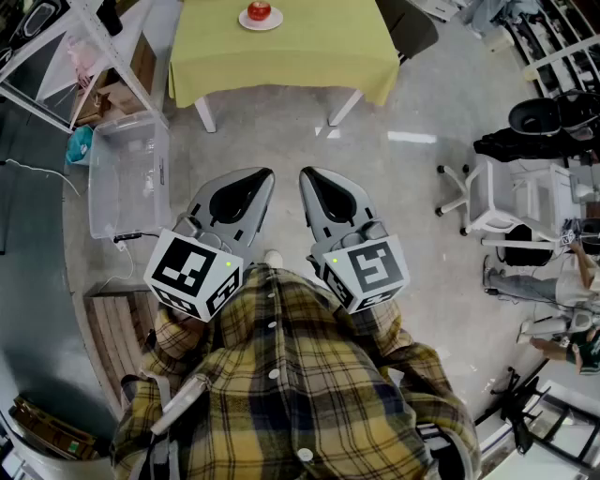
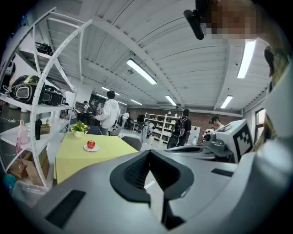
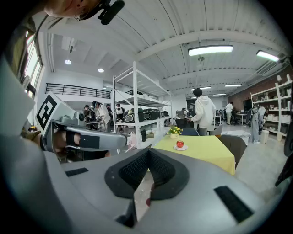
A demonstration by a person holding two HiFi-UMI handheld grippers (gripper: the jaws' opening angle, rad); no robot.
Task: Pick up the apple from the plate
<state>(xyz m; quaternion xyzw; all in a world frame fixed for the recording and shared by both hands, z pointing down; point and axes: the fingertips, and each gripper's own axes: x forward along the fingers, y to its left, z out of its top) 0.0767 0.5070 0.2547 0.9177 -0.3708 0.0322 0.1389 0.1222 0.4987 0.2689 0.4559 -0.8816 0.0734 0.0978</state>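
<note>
Well ahead, the apple (image 1: 260,10) sits on a white plate (image 1: 246,22), set back from the near edge of a table (image 1: 281,56) under a yellow-green cloth. Bare grey floor (image 1: 300,136) lies open between that edge and the person. The left gripper (image 1: 255,178) and right gripper (image 1: 317,178) are held side by side close to the plaid shirt (image 1: 281,375), each with its jaws pressed together on nothing, both well apart from the table. A clear plastic bin (image 1: 127,178) bounds the floor on the left and a white chair (image 1: 511,197) on the right.
</note>
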